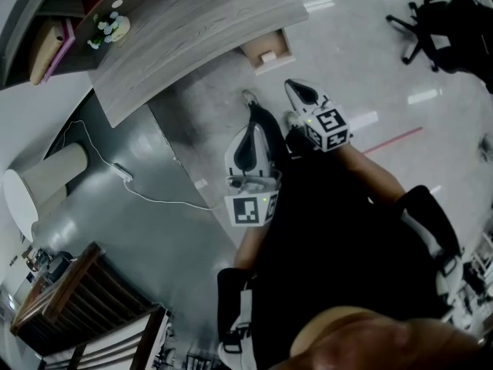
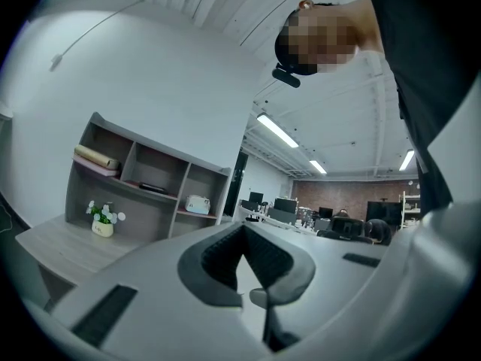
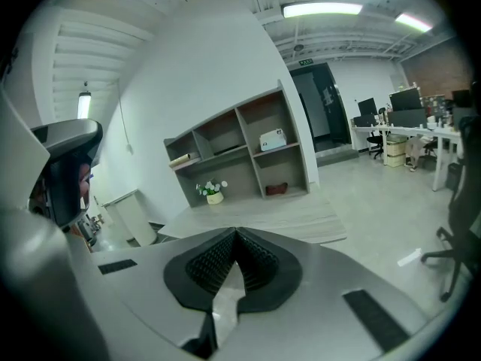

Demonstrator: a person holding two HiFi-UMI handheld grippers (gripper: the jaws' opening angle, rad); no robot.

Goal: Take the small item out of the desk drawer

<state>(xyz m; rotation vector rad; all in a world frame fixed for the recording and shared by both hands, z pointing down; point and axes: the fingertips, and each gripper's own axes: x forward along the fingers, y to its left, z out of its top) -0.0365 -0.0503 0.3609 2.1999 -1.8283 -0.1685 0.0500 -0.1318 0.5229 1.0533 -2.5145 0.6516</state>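
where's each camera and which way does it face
Head view: on the head, steeply down at desk, open drawer; shows left gripper, right gripper.
Left gripper view: on left gripper, level toward shelf; shows its shut jaws, torso above.
Right gripper view: on right gripper, toward shelf; shows its shut jaws.
Shared: shelf and flowers in both gripper views; desk in all.

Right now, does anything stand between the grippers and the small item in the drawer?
Nothing visible does. Only bare floor separates the left gripper and right gripper from the open drawer, where the small item lies uncovered.

Bright strip lights (image 3: pixel 323 9), fisheye warp, dark corners
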